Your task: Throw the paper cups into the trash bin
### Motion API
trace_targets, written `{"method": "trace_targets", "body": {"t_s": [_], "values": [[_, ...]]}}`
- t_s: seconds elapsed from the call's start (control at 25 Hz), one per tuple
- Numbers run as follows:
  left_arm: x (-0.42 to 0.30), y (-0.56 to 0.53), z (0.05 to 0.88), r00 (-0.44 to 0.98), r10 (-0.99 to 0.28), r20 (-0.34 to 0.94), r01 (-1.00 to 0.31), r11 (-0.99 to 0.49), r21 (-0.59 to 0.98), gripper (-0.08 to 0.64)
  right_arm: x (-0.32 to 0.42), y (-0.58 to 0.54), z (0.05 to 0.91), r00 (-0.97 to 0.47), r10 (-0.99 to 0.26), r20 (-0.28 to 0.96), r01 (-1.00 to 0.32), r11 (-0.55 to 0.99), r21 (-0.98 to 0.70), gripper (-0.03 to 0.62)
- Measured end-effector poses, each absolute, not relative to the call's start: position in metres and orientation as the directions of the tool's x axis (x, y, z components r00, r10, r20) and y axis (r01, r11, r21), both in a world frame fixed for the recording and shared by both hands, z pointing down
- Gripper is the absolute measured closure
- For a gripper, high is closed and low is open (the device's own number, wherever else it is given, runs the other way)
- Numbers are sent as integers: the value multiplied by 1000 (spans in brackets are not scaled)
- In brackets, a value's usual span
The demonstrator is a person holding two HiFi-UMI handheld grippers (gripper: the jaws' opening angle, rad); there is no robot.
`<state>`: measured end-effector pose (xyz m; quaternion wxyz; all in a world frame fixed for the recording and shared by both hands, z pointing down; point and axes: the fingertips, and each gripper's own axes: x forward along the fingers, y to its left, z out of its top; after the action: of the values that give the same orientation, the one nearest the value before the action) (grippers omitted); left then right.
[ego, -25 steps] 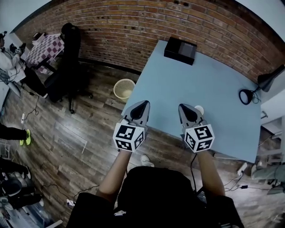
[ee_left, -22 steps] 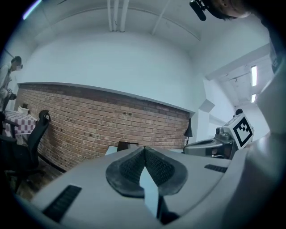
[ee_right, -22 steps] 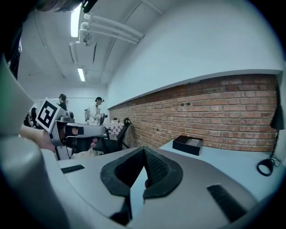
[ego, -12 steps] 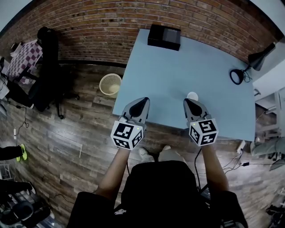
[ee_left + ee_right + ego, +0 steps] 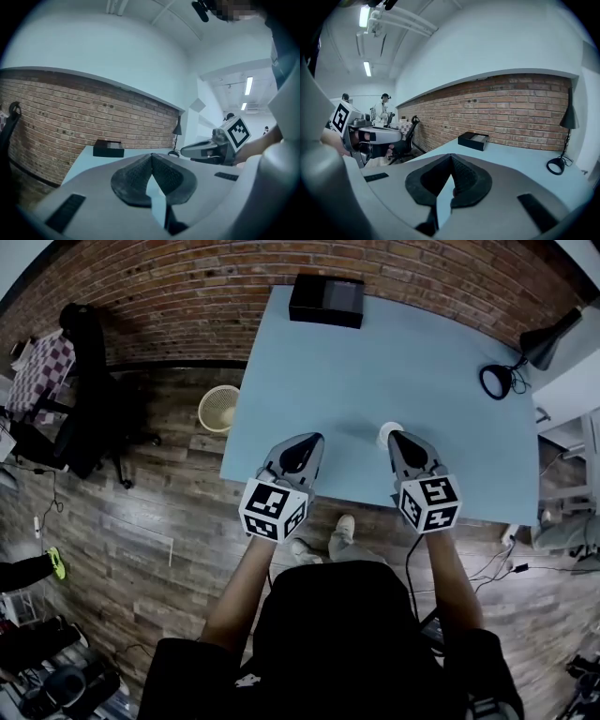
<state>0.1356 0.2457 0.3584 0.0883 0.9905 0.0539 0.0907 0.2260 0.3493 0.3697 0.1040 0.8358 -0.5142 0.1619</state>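
Hovering over the near edge of the light blue table (image 5: pixel 375 362), the left gripper (image 5: pixel 307 440) and the right gripper (image 5: pixel 396 437) point side by side toward the table's far edge. The left gripper's jaws are pressed fully together, pad against pad, with nothing between them. The right gripper's jaws also meet at their tips and grip nothing; only bare tabletop shows through the narrow slit lower down.

A single white paper cup (image 5: pixel 387 433) stands upright on the table, near its front edge and right at the tip of the right gripper (whether the two touch cannot be told from above). The right gripper's own view does not clearly show the cup.

A round wicker trash bin (image 5: pixel 217 409) stands on the wooden floor just off the table's left side, well apart from the cup. A black box (image 5: pixel 326 301) lies at the table's far edge, against the brick wall (image 5: pixel 169 287). A black desk lamp (image 5: pixel 497 381) stands at the table's far right corner.
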Motion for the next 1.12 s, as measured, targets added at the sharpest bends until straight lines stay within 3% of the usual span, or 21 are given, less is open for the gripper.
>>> {"method": "trace_targets", "body": {"t_s": [0.32, 0.6, 0.8, 1.0, 1.12], "values": [[197, 292, 385, 944, 231, 233, 197, -967, 160, 558, 276, 370, 383, 424, -816, 391, -882, -470, -24, 597], [240, 317, 421, 918, 243, 315, 201, -967, 160, 556, 317, 395, 402, 432, -799, 419, -861, -504, -72, 597], [262, 334, 449, 893, 257, 368, 210, -964, 164, 454, 334, 410, 419, 428, -793, 434, -851, -515, -102, 597], [278, 349, 476, 866, 279, 415, 243, -960, 138, 397, 345, 422, 435, 431, -780, 453, -841, -529, -112, 597], [288, 361, 492, 837, 303, 455, 276, -953, 128, 306, 353, 431, 442, 437, -770, 466, -828, -546, -125, 597]]}}
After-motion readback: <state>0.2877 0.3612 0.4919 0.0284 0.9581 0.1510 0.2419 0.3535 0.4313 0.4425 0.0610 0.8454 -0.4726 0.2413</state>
